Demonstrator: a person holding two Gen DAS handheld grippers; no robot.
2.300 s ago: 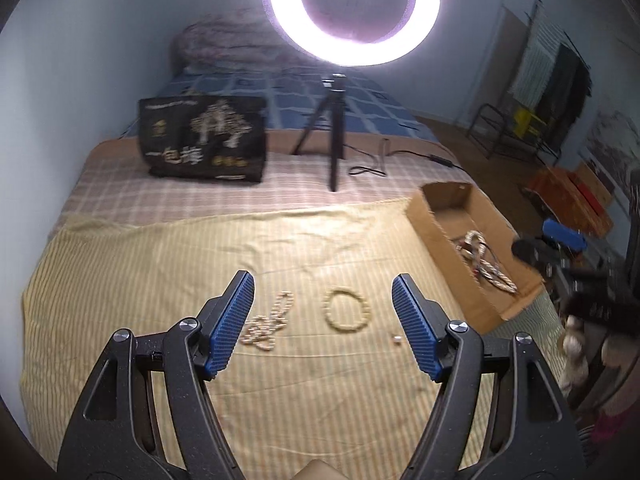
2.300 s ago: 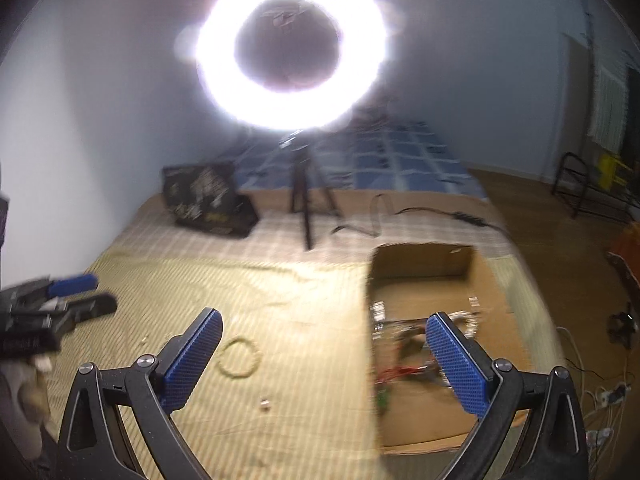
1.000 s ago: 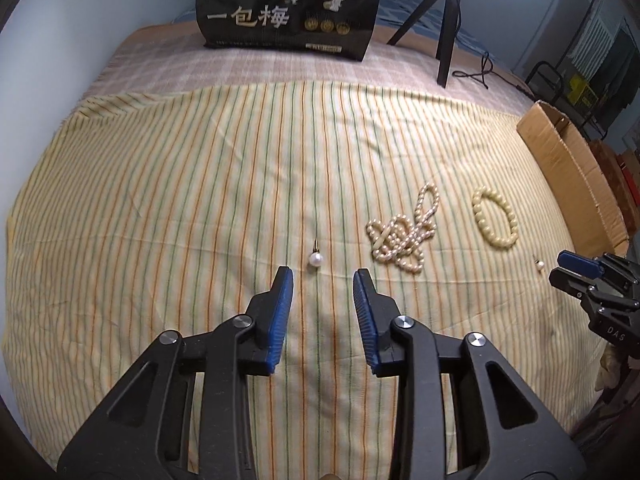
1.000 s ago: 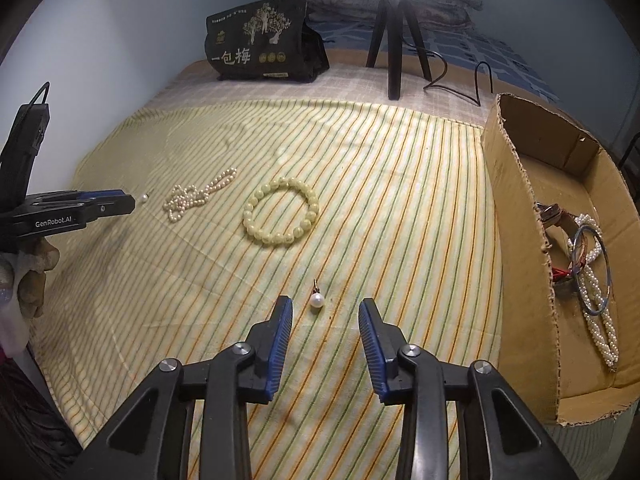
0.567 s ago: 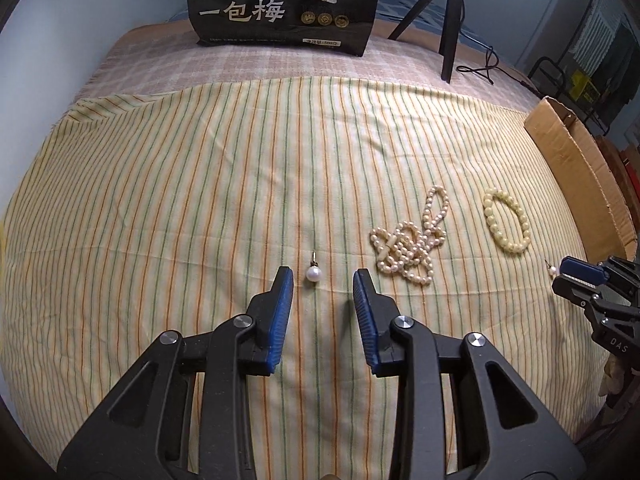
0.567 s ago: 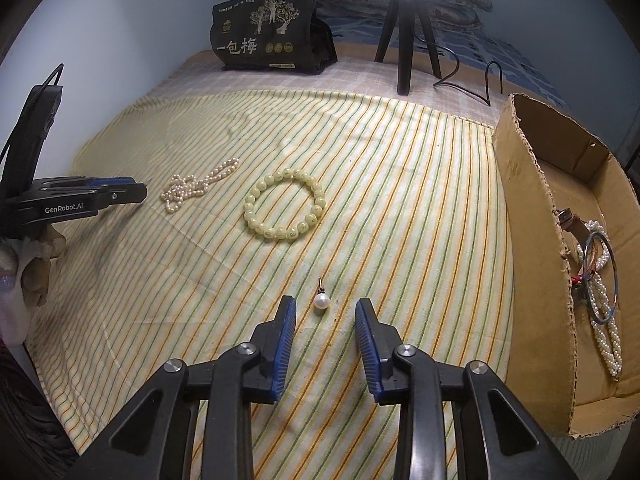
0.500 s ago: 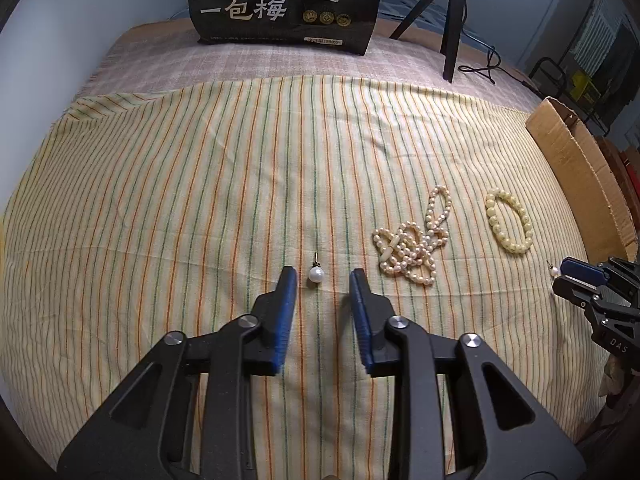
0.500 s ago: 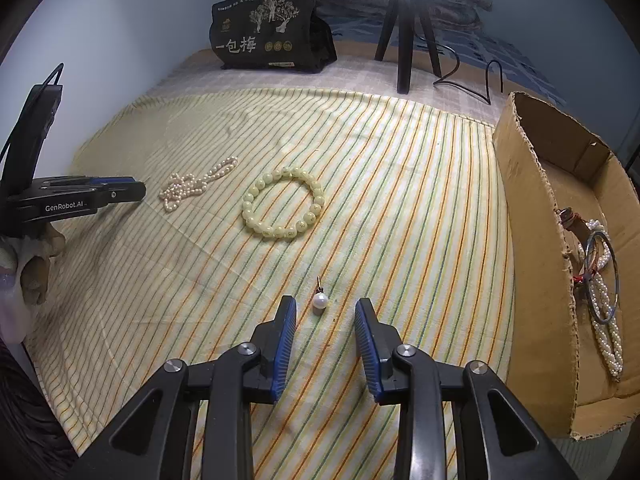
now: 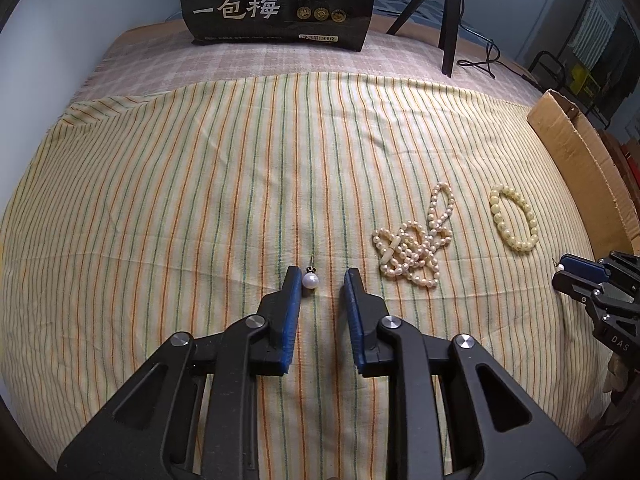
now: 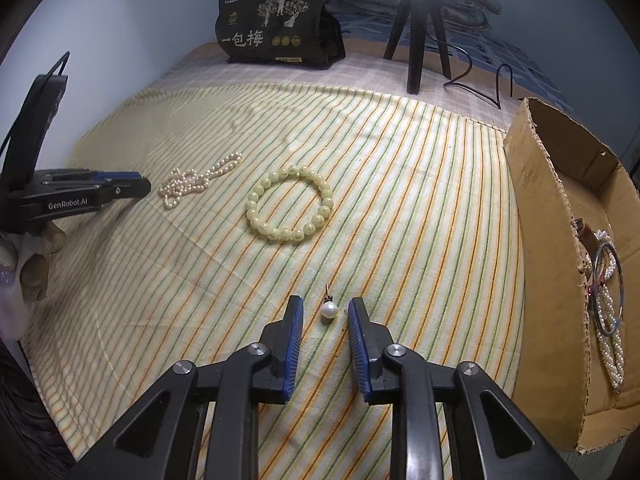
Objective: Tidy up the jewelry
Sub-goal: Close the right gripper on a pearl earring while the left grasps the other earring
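Observation:
Two pearl drop earrings lie on the striped cloth (image 9: 200, 200). One earring (image 9: 310, 280) sits between the tips of my left gripper (image 9: 322, 278), close against the left finger; the jaws are closing and the right pad stands clear of it. The other earring (image 10: 329, 312) lies between the tips of my right gripper (image 10: 325, 308), whose jaws are also closing with gaps on both sides. A tangled pearl necklace (image 9: 416, 248) (image 10: 196, 182) and a pale bead bracelet (image 9: 514, 220) (image 10: 290, 210) lie between the two grippers.
An open cardboard box (image 10: 548, 240) (image 9: 580, 160) at the cloth's right edge holds pearl strands and a metal bangle (image 10: 608, 288). A black snack bag (image 9: 280, 4) and a tripod (image 9: 448, 20) with a cable stand at the far end of the bed.
Both grippers came down from wide open and raised to low over the cloth. Their jaws have since narrowed around one pearl earring each.

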